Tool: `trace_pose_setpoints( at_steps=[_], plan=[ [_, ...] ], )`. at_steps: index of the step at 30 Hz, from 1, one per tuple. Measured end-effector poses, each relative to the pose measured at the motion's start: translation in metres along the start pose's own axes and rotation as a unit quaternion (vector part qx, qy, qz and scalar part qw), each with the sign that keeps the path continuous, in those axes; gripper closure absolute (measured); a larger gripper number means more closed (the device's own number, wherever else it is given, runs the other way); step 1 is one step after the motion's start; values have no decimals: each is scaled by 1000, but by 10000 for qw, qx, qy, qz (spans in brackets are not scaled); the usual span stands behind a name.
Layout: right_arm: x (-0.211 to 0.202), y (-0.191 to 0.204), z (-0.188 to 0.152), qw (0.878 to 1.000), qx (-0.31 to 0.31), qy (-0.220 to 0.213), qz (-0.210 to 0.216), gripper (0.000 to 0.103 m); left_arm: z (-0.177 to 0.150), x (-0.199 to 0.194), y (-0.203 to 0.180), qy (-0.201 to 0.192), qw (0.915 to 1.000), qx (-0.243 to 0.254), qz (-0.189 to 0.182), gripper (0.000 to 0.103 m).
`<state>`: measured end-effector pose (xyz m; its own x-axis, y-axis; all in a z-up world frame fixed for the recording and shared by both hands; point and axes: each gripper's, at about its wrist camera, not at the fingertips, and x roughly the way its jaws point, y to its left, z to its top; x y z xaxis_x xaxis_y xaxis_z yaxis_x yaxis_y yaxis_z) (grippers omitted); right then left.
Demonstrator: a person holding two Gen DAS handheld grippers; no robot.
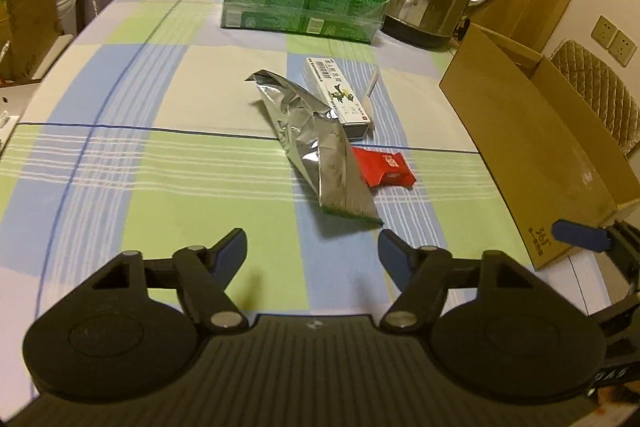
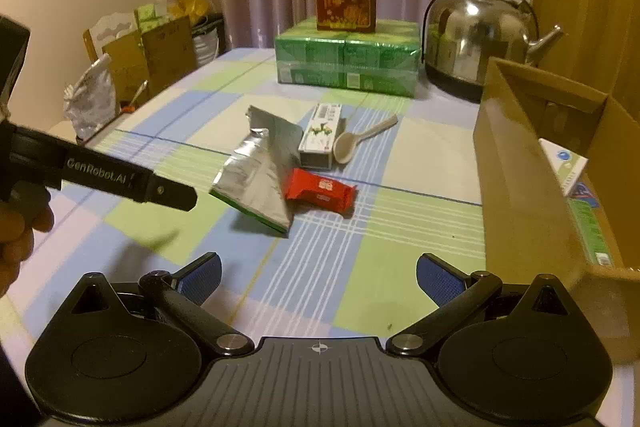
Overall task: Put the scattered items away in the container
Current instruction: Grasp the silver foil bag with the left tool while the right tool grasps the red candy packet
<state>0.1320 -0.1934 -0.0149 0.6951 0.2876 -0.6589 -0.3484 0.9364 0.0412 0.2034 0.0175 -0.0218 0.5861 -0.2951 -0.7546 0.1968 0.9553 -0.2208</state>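
Both tongs gape wide, nothing held: left gripper [image 1: 312, 247], right gripper [image 2: 319, 277], low over the checked tablecloth [image 2: 360, 267]. Just ahead of the left pair lies a crumpled foil pouch [image 1: 320, 143], overlapping a red packet [image 1: 386, 169] on its right. Beyond: white carton [image 2: 320, 139], spoon [image 2: 352, 143] touching it. Cardboard box [image 2: 520, 167] stands right of the right pair, some cartons already inside.

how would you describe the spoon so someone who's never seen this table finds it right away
Start at the open cardboard box on the table's right side, then look left to the small pile in the middle of the checked cloth. The spoon lies at the pile's far right edge, beside the white carton. It is the only pale, smooth utensil there; its neighbours are a silver pouch and a red wrapper.
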Motion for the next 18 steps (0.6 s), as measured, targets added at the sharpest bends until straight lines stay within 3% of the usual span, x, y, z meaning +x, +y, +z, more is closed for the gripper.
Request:
trace_pose_setpoints(
  at_steps=[12,14,18],
  plan=[
    [52,-17,8,9999,15,141,-16,2,18,56,11,155,9978,-491,-427,79],
    [57,-19,9,9999,31,159,-27,2,18,60,13,171,9970,-570,-498,93],
    [63,-23,10,9998,71,183,-55,2,15,58,14,114,9972,-525,-515,96]
  ],
)
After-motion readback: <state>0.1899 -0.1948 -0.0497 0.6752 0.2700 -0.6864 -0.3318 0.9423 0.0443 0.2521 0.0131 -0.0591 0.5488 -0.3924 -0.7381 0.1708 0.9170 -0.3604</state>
